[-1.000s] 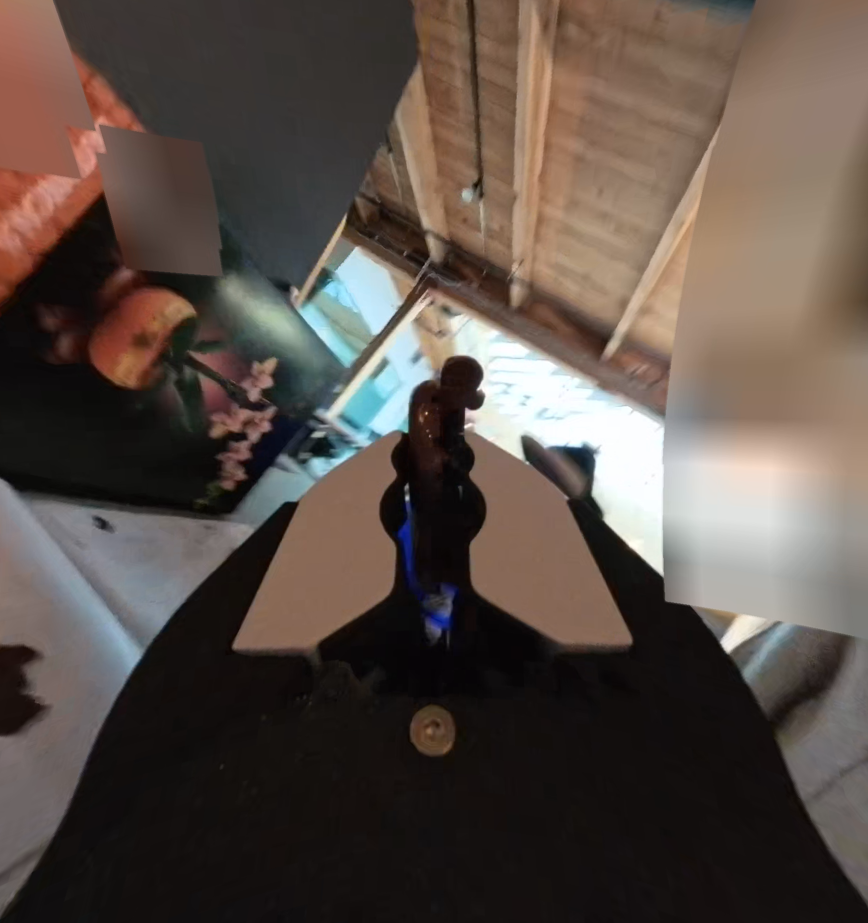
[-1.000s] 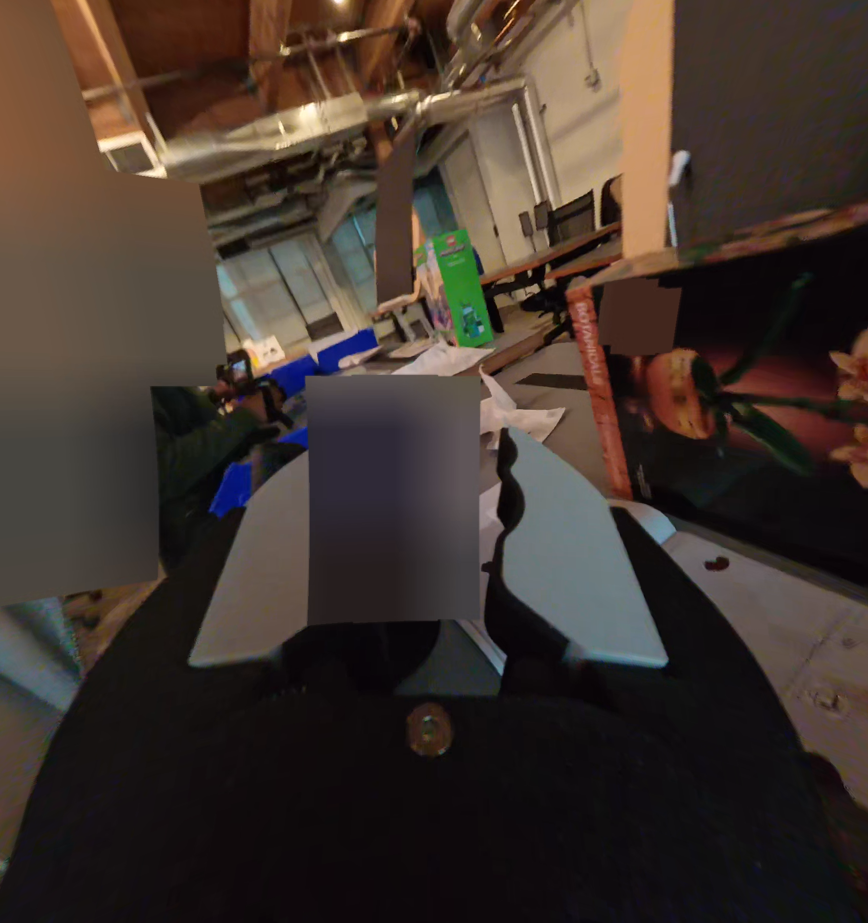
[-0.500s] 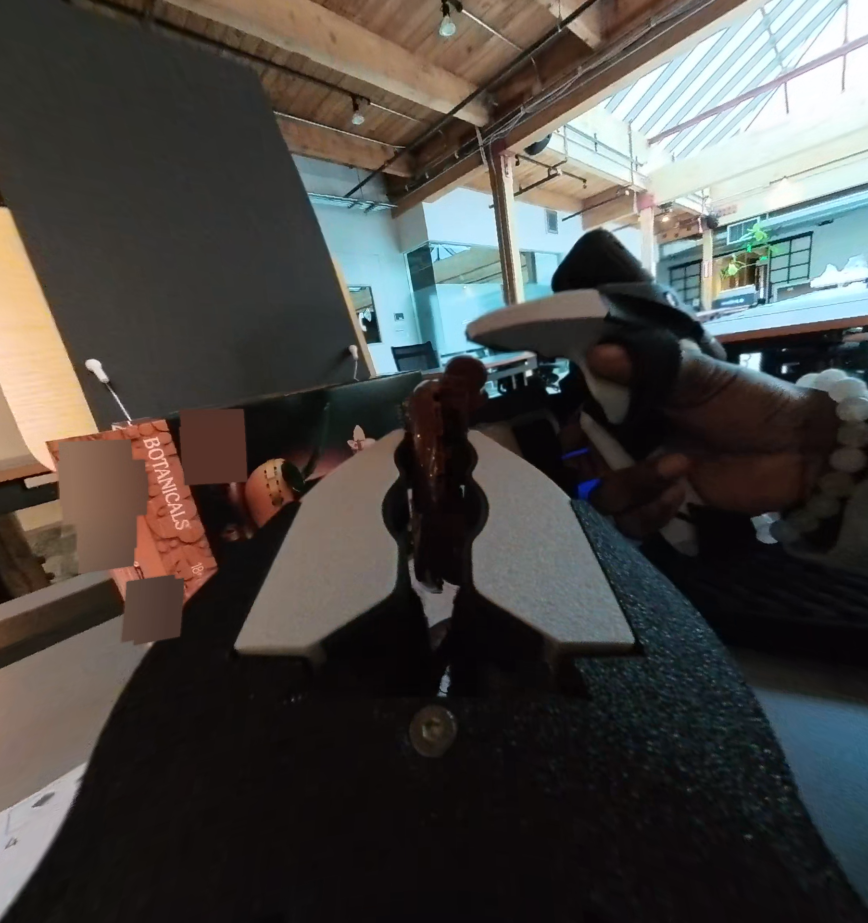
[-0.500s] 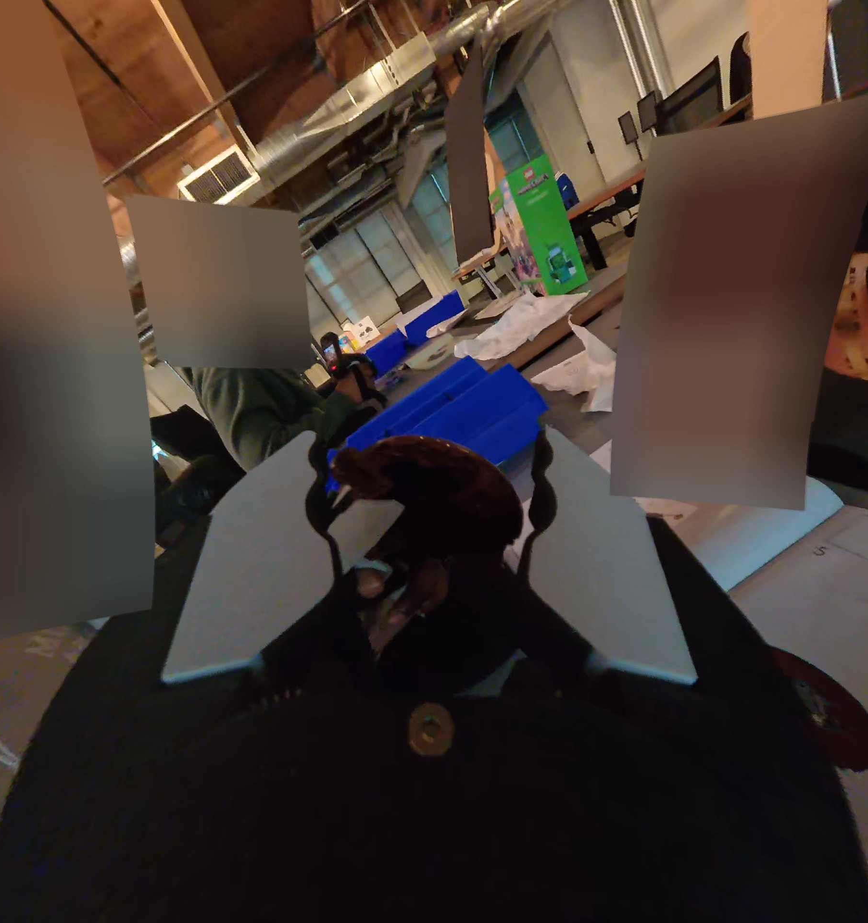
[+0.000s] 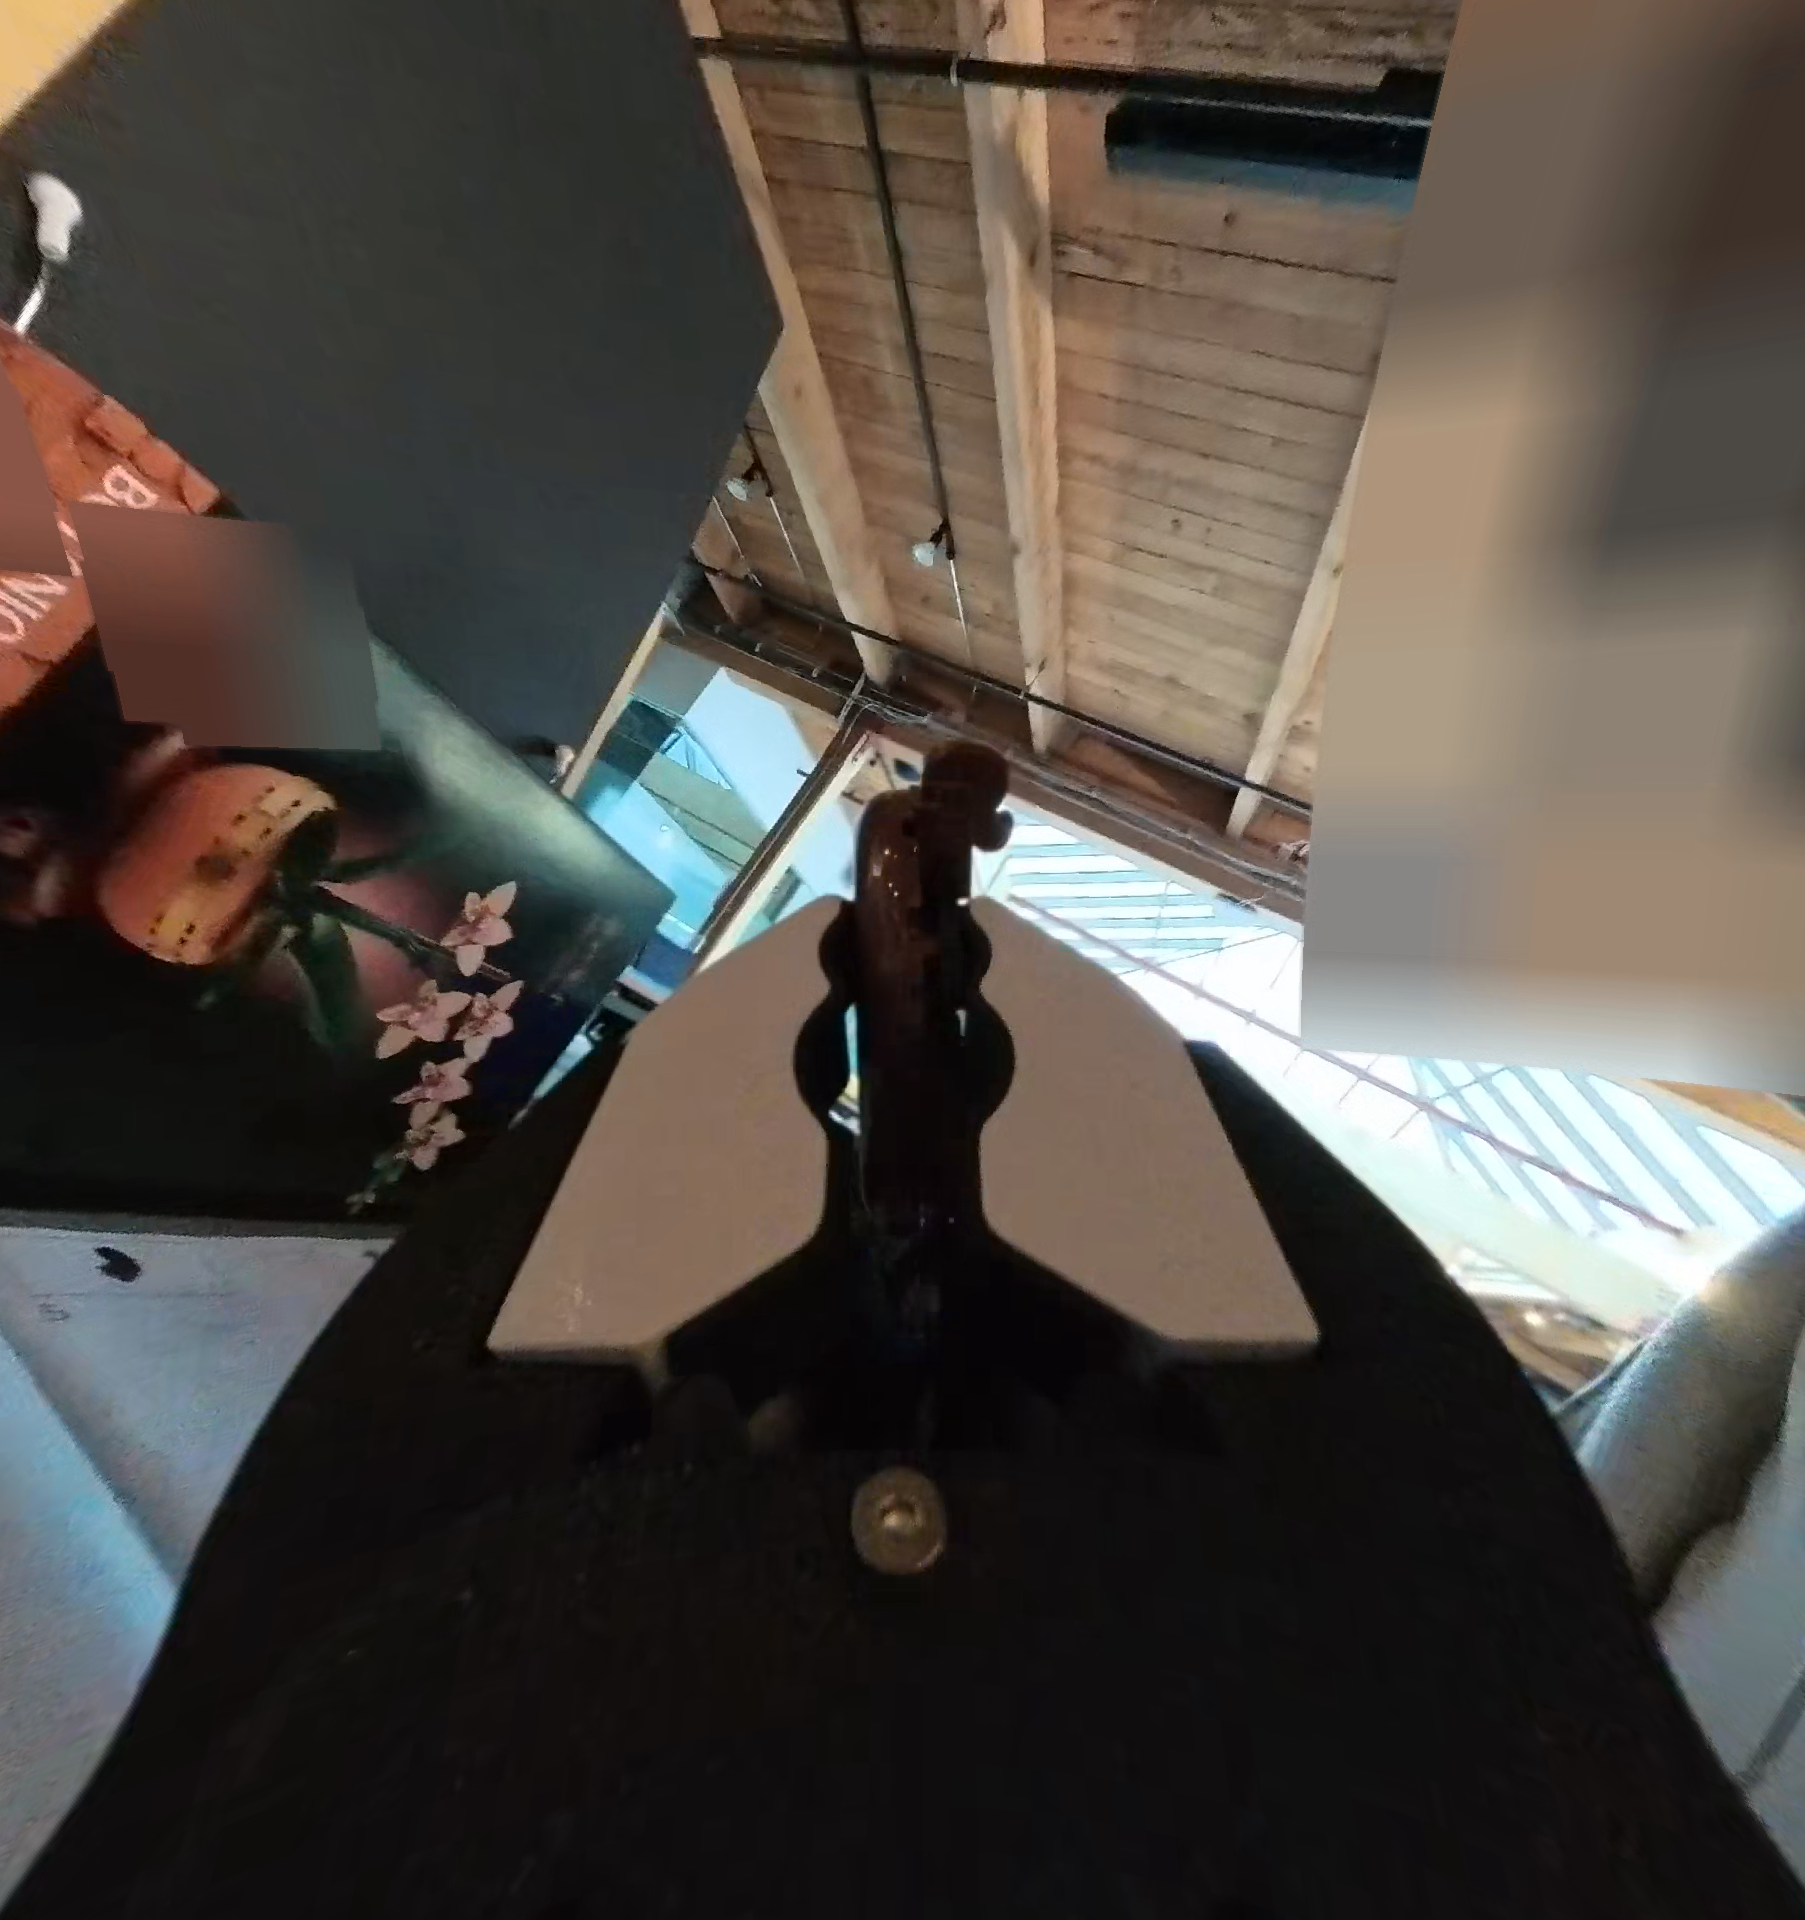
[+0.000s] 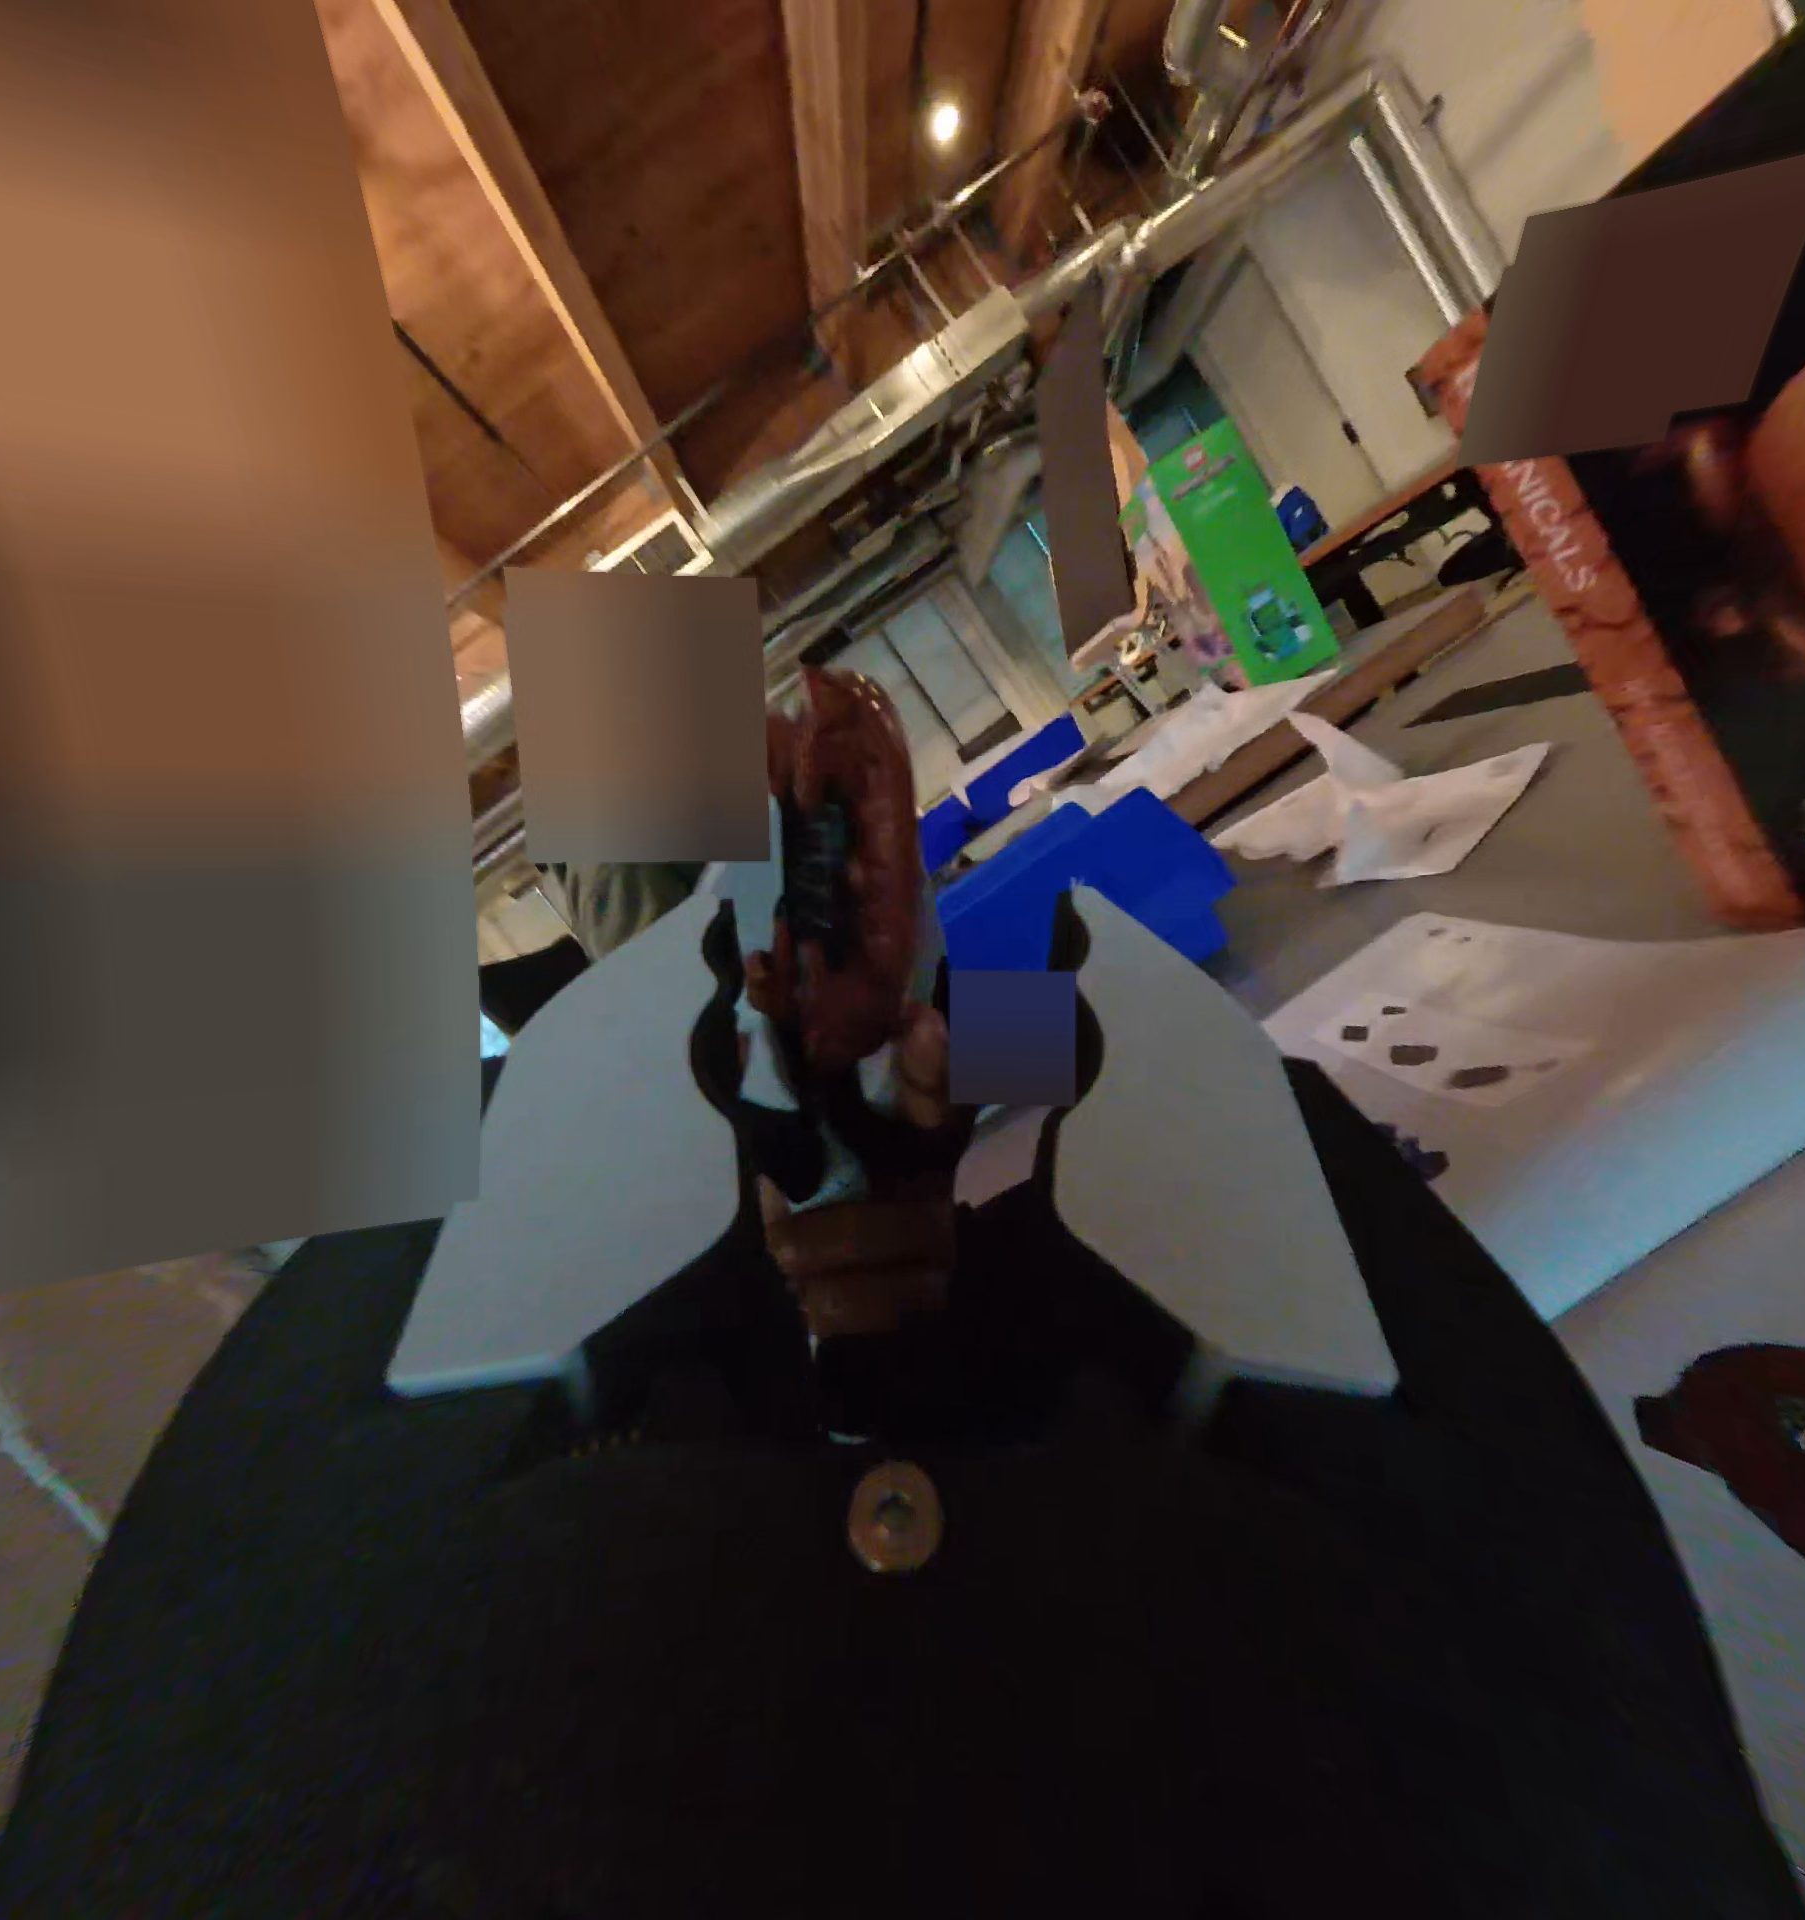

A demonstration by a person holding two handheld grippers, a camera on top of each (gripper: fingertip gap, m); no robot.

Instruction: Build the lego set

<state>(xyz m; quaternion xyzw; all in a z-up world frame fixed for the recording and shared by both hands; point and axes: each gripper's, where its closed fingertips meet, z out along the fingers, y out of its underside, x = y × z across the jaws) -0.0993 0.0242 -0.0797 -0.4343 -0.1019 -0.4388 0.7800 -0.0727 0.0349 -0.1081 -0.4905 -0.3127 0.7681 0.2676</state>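
Note:
My left gripper (image 5: 913, 914) points up toward the wooden ceiling and is shut on a dark brown, knobbly round piece (image 5: 937, 800), seen edge-on and sticking out past the fingertips. In the right wrist view the same brown piece (image 6: 851, 831) stands edge-on between the fingers of my right gripper (image 6: 895, 899), held from below by the left gripper with a hand (image 6: 867, 1247) under it. The right fingers stand apart. The piece is close to the left finger (image 6: 607, 1091), and a clear gap separates it from the right finger (image 6: 1189, 1091). The right gripper is open.
A dark box with a flower picture (image 5: 254, 935) stands at the left, also in the right wrist view (image 6: 1760, 675). Blue bins (image 6: 1085, 883), white paper sheets (image 6: 1500, 1039), a green box (image 6: 1230, 561) and another brown piece (image 6: 1771, 1455) lie on the grey table. About 4 cm separates my left fingertips from my right.
The left gripper tilted back up toward the ceiling, still shut on the brown piece. The right jaws narrowed around the piece, which now shows edge-on instead of face-on.

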